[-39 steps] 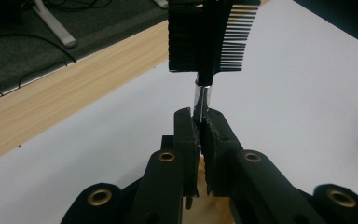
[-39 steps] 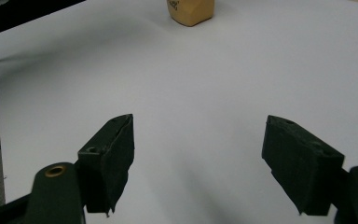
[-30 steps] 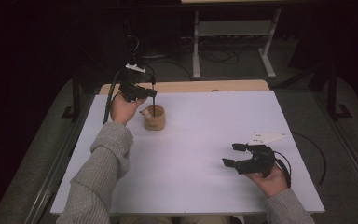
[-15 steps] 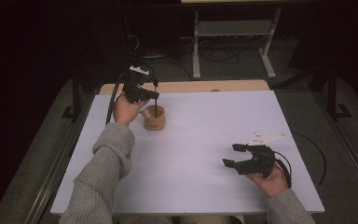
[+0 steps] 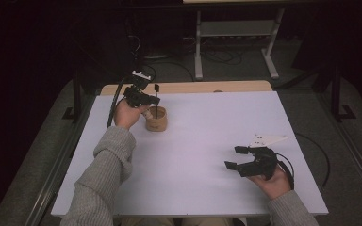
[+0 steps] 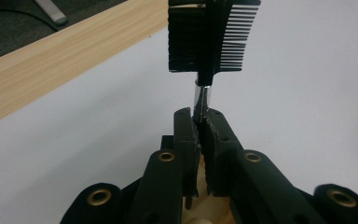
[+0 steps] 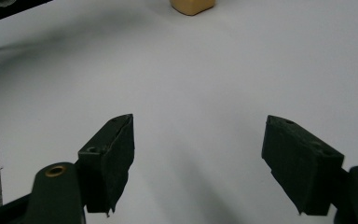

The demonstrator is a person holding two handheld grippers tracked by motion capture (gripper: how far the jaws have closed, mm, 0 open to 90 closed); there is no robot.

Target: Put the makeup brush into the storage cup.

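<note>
From the high view, the left gripper (image 5: 147,99) is at the far left of the white table (image 5: 207,141). It pinches a thin black brow brush with a comb head (image 5: 156,100) by its stick. The brush stands straight up, with its low end down inside the small round wooden cup (image 5: 156,122). The cup sits just beside the left hand. The right gripper (image 5: 238,157) rests at the near right, well apart from the cup. Its jaws are spread wide and hold nothing.

From the left gripper view, the two black jaws are pressed together on the shiny silver part of the brush stick (image 6: 199,99). The black comb teeth and bristles stick up above them. A bit of the wooden cup (image 6: 214,217) peeks out below the jaws. A light wooden board (image 6: 70,51) runs along the far edge of the table.

From the right gripper view, the jaws stand far apart over the bare white table (image 7: 205,79). The wooden cup (image 7: 192,6) is far away at the top.

I think the step now is moving the brush at the cup, either putting it in or lifting it out; I cannot tell which. Next, the left hand must keep the brush straight so it does not tip the cup.
</note>
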